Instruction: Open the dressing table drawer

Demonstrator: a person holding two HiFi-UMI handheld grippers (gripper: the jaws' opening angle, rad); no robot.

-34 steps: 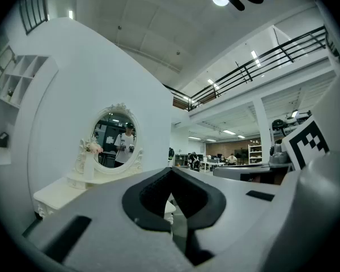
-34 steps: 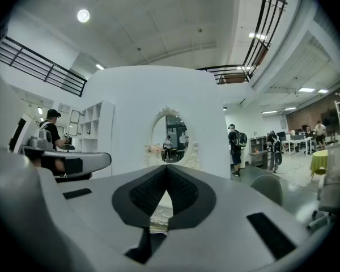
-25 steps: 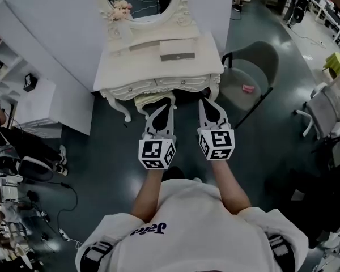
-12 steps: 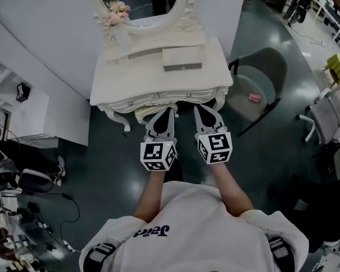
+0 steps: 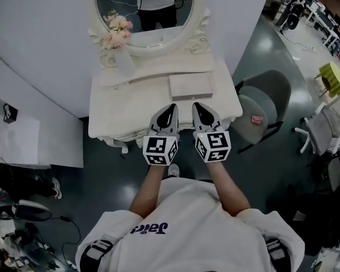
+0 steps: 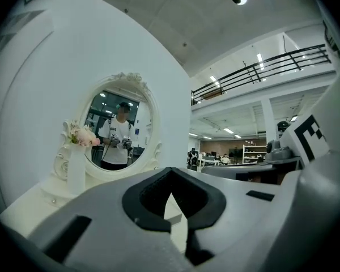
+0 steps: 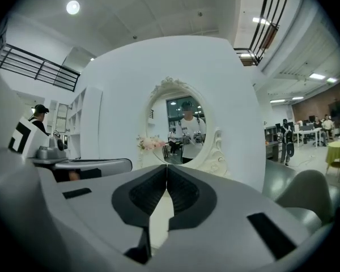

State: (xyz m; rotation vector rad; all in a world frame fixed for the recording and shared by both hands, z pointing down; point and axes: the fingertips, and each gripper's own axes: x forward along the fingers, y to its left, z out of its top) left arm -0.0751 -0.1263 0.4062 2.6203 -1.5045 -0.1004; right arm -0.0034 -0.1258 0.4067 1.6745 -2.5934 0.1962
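Left gripper [image 5: 171, 107] points level over the near edge of the dressing table [image 5: 116, 115], forearm straight out, jaws closed together on nothing. Right gripper [image 5: 197, 106] lies parallel just beside it, jaws likewise pressed together, empty. The drawer is in the table's front beneath them — its face cannot be made out.

A large open lab-office hall: mezzanine railing [image 6: 260, 67], office chair [image 5: 269, 89], and a staged dressing table [image 5: 119, 112].
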